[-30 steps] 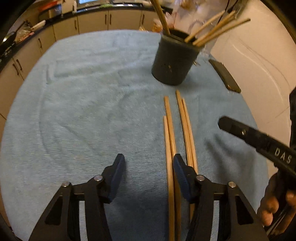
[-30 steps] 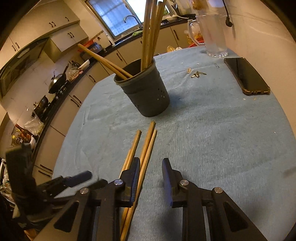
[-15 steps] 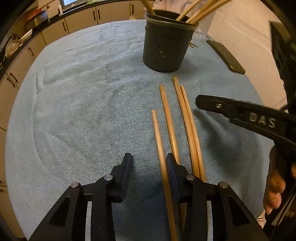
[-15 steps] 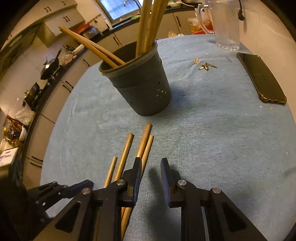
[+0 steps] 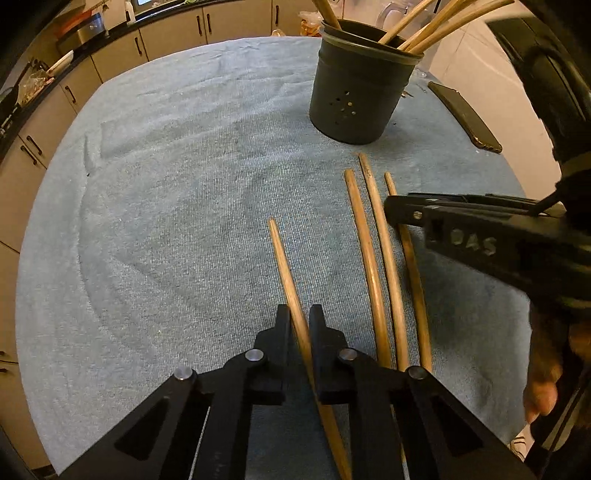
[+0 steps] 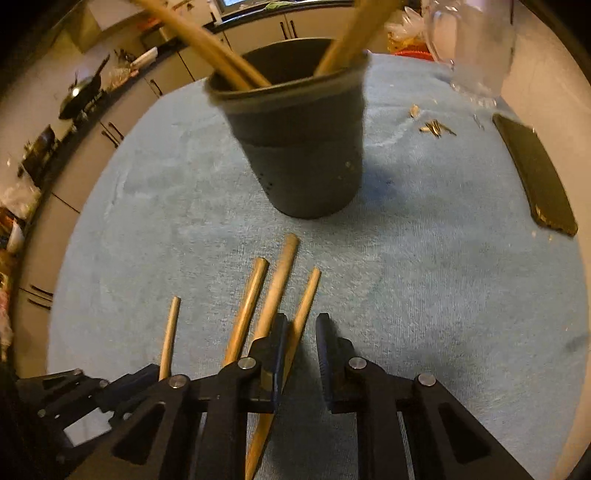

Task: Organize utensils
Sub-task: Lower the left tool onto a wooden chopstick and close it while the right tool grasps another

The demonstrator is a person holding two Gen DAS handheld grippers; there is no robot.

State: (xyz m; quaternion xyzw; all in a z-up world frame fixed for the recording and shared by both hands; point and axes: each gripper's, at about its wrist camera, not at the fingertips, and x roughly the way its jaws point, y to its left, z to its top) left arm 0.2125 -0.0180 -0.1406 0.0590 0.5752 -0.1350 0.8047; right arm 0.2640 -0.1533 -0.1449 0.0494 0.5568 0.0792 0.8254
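Note:
Several wooden chopsticks lie on a blue cloth (image 5: 166, 184) in front of a dark perforated holder (image 5: 354, 96) that has more chopsticks standing in it. My left gripper (image 5: 300, 314) points steeply down, its jaws closing and pressing on the leftmost chopstick (image 5: 282, 254), which lies apart from the other three (image 5: 369, 258). My right gripper (image 6: 301, 325) hangs over those three with its jaws closing. The rightmost chopstick (image 6: 308, 291) runs between its fingers against the left one, with a gap to the right finger. The holder (image 6: 299, 147) stands just ahead.
A dark phone (image 6: 535, 177) lies at the right of the cloth. A glass jug (image 6: 472, 48) stands at the back right, with small scraps (image 6: 436, 127) near it. A hand (image 5: 546, 369) holds the right gripper. Kitchen cabinets (image 5: 177, 33) run beyond the table.
The left jaws have narrowed onto one chopstick, which now lies left of the others. The right gripper has moved forward toward the holder, and its jaws have narrowed around the rightmost chopstick.

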